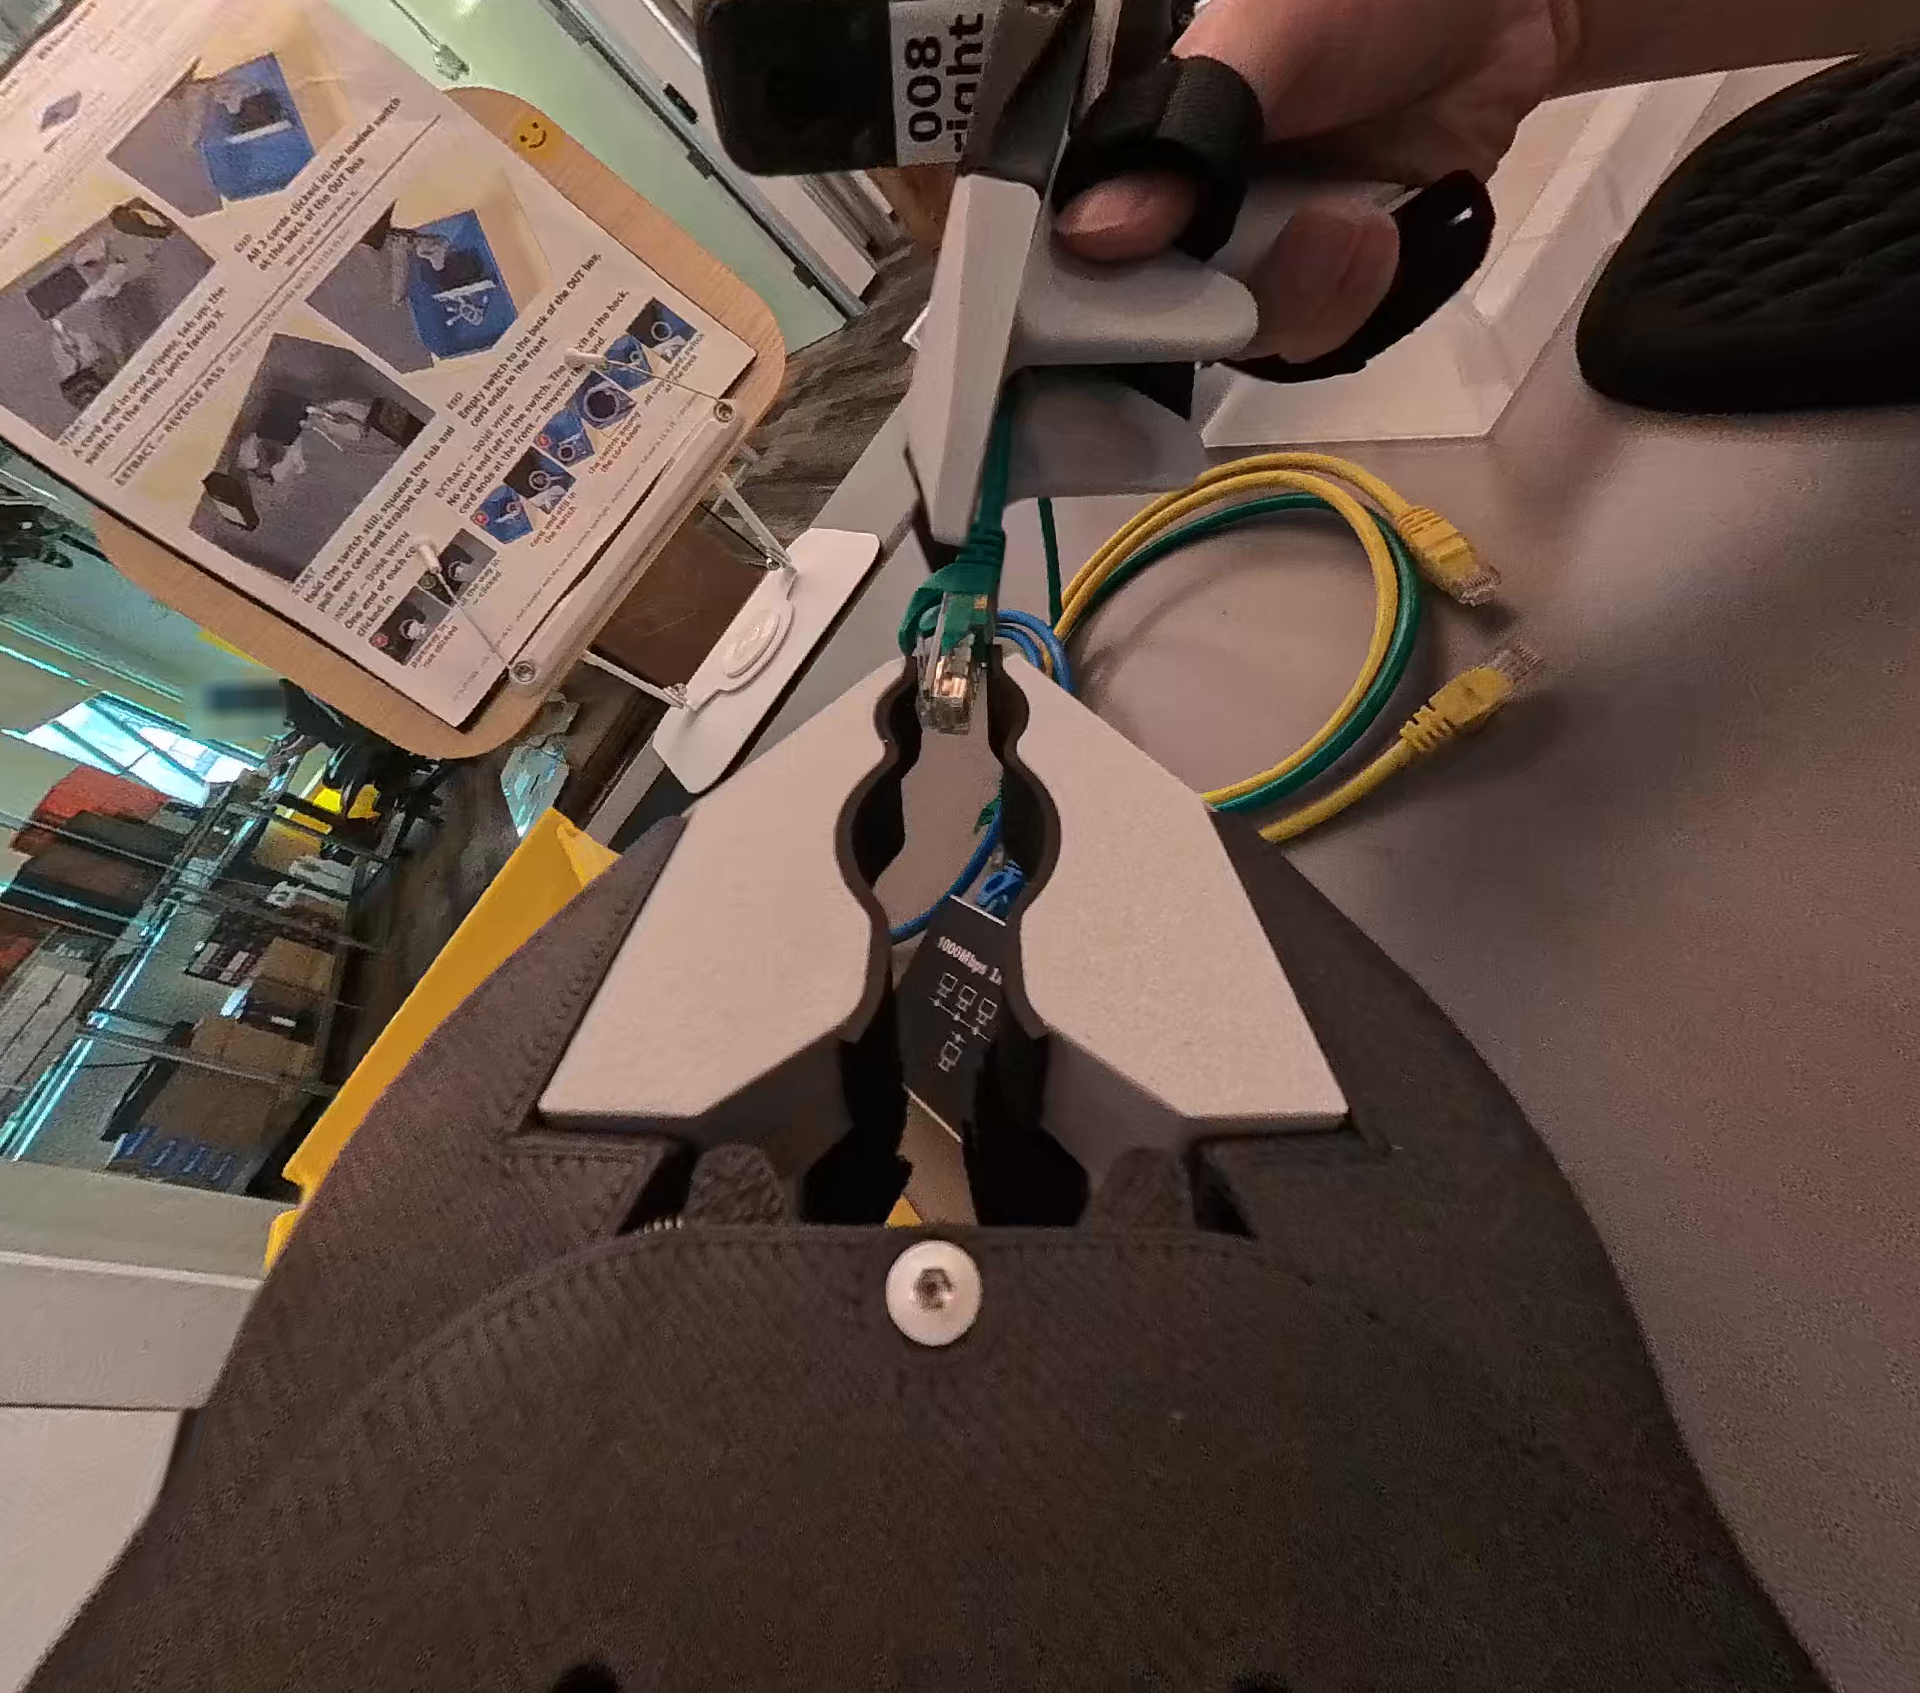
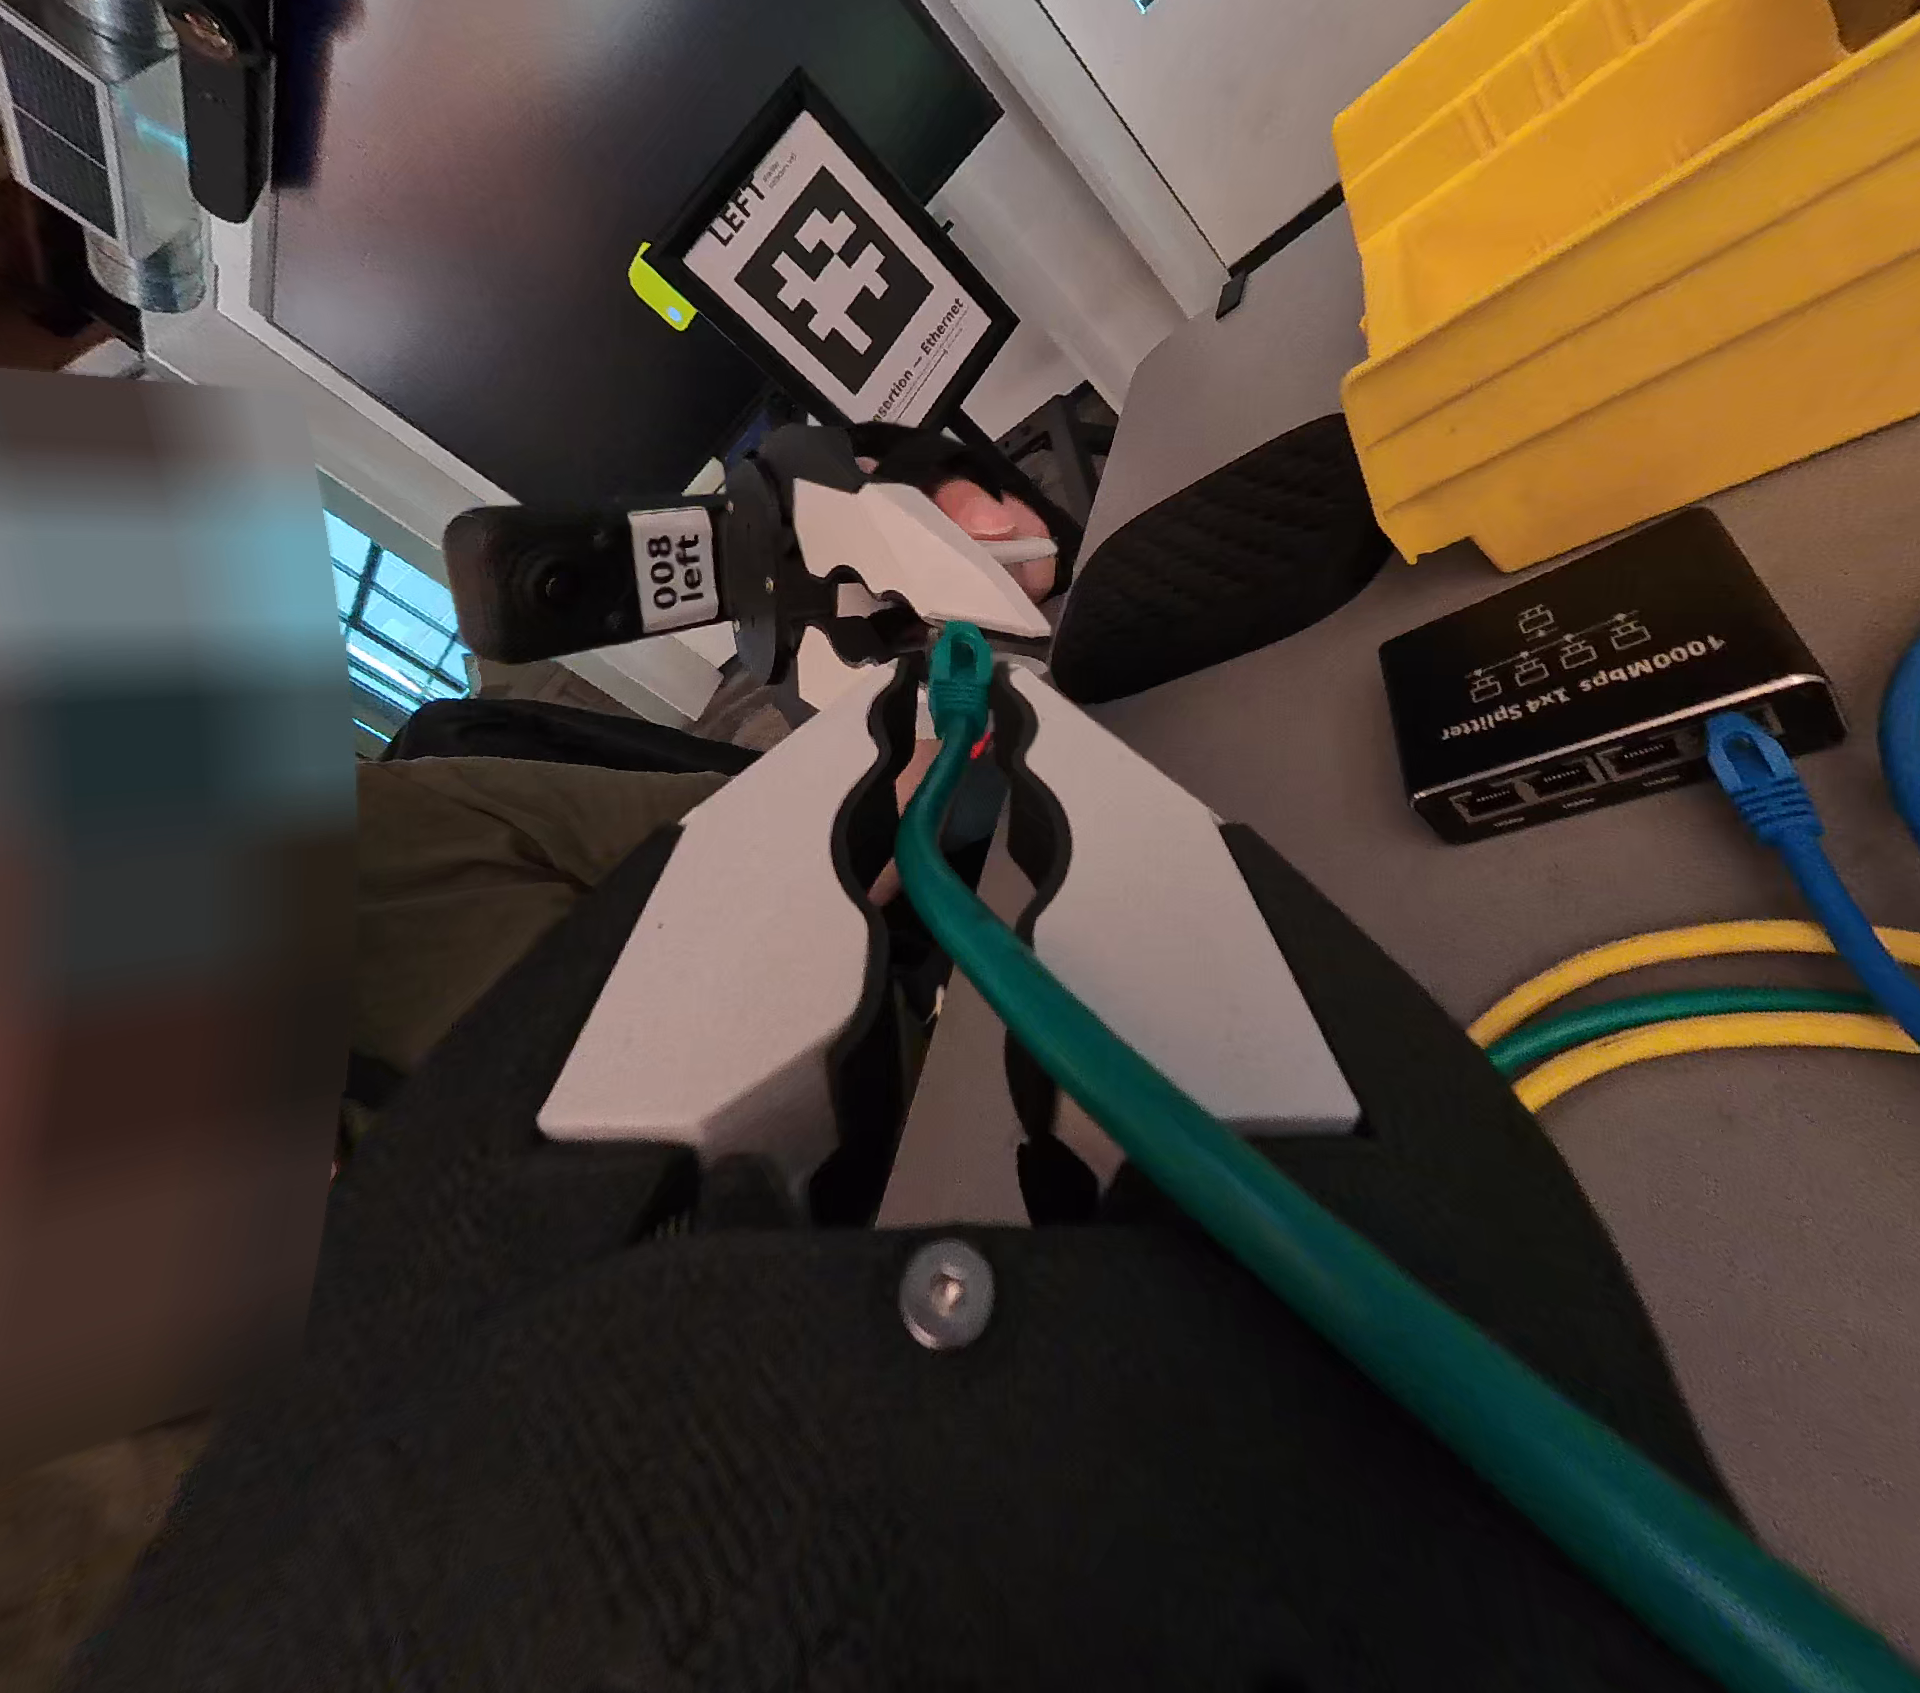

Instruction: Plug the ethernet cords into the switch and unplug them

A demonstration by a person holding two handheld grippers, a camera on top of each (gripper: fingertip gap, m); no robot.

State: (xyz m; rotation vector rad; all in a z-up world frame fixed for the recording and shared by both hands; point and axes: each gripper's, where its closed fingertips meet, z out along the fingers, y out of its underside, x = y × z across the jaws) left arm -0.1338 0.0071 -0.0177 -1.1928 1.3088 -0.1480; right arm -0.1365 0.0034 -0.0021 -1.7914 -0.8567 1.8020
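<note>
Both pairs of white fingers (image 2: 769, 874) meet in the air around one green ethernet cord (image 2: 1039, 947): the right gripper (image 2: 948, 708) is closed to a narrow gap on the boot of the green plug (image 1: 951, 672), and the cord runs back between its fingers and down to the right, while the left gripper (image 1: 951, 687) is nearly closed with its tips either side of the clear end of that same plug, though I cannot tell whether it truly pinches it or only brackets it. On the grey table (image 2: 1714, 1228) at the right of the right wrist view lies the black switch (image 2: 1600, 677), just in front of a yellow bin (image 2: 1558, 272), with one blue ethernet cord (image 2: 1766, 802) seated in its rightmost port and the other three front ports bare. A yellow ethernet cord (image 1: 1382, 563) lies coiled with the slack of the green one, both its plugs loose on the table, well apart from the switch. An instruction sheet (image 1: 312, 293) stands on a stand at the far left. As I judge it, one cord of three is plugged in, the green one is being readied for a port, and the yellow one is untouched; all the unplugging is yet to do
</note>
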